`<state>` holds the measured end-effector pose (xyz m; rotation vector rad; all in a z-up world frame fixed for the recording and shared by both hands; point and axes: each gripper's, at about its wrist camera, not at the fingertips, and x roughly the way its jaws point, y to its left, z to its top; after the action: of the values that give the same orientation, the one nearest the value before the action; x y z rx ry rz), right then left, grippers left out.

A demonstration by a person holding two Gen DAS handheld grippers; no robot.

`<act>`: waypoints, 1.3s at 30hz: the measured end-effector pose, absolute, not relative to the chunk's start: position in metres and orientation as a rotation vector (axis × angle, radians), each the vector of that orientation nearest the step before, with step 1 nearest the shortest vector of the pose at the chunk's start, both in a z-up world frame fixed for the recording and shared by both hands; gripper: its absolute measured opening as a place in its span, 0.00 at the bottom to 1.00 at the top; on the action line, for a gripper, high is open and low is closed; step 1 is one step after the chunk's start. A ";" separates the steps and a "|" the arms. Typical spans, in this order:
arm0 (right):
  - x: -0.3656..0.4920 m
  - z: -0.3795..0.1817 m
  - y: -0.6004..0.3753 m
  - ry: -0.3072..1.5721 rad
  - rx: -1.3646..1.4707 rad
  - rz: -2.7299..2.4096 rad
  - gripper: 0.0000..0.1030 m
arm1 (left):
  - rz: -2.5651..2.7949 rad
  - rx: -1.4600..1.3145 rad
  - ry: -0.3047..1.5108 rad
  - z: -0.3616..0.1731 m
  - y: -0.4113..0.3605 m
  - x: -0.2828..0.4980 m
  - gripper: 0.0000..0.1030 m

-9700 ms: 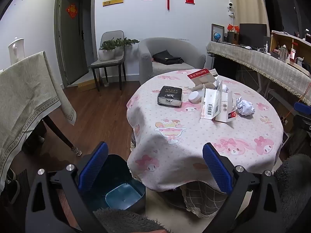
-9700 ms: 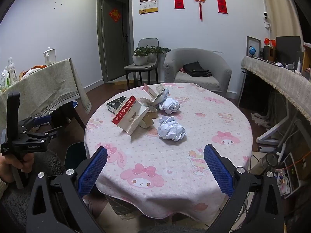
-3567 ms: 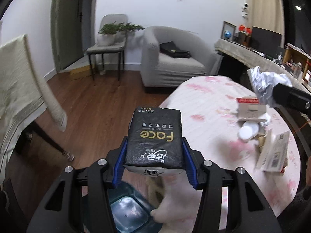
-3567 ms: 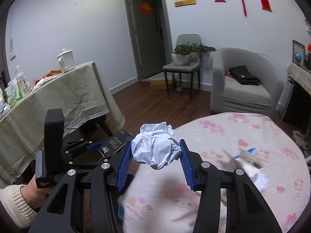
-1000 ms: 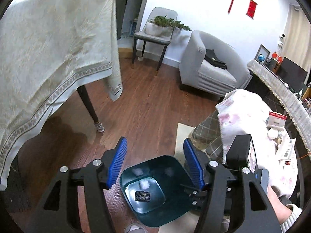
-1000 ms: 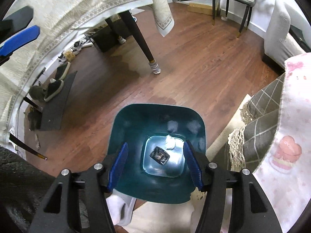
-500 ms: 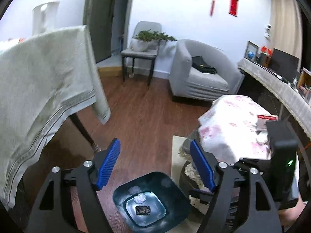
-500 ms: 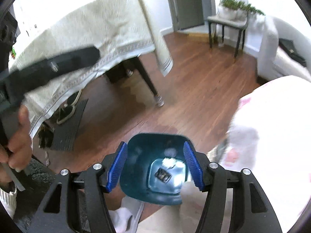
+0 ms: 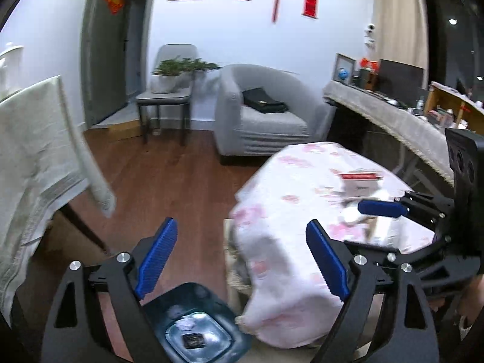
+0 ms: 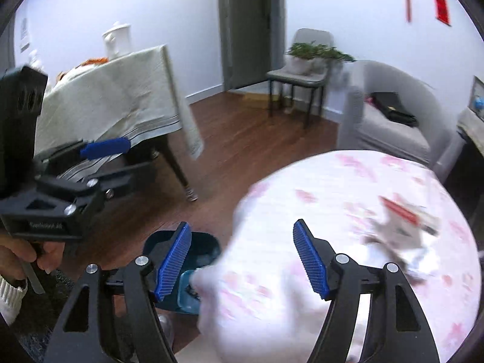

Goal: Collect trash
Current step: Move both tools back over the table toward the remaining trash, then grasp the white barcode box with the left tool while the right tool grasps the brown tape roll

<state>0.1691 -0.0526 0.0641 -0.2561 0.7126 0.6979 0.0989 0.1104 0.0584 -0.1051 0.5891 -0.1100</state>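
Observation:
A dark teal bin [image 9: 198,326] stands on the floor by the round table; inside lie the black tissue pack [image 9: 193,340] and a crumpled paper ball [image 9: 186,322]. My left gripper [image 9: 240,257] is open and empty above the bin. My right gripper [image 10: 242,260] is open and empty over the table's edge, with the bin [image 10: 196,251] partly hidden behind it. On the pink tablecloth [image 9: 287,187] lie a red-and-white carton [image 9: 360,180] and other blurred trash [image 10: 402,220]. Each gripper shows in the other's view.
A cloth-covered table [image 9: 33,151] stands at the left. A grey armchair [image 9: 263,115], a chair with a plant [image 9: 169,90] and a long sideboard [image 9: 393,121] stand behind. Wooden floor [image 9: 169,181] lies between the tables.
Both grippers have lifted and tilted up from the bin toward the round table. Both stay open and empty; the tissue pack and paper ball stay in the bin.

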 end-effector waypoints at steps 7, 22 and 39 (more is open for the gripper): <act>0.172 0.074 -0.114 0.695 -0.211 0.615 0.75 | -0.205 -0.079 0.585 0.059 0.063 0.111 0.92; 0.191 0.073 -0.217 0.709 -0.068 0.457 0.79 | -0.425 -0.006 0.663 0.031 -0.029 0.138 0.94; 0.193 0.070 -0.266 0.728 -0.012 0.430 0.79 | -0.491 0.139 0.769 -0.009 -0.097 0.158 0.95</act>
<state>0.1929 -0.2656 0.0698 -0.0119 0.7277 0.4302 0.1581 -0.0974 -0.0087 0.1387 0.7694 -0.4912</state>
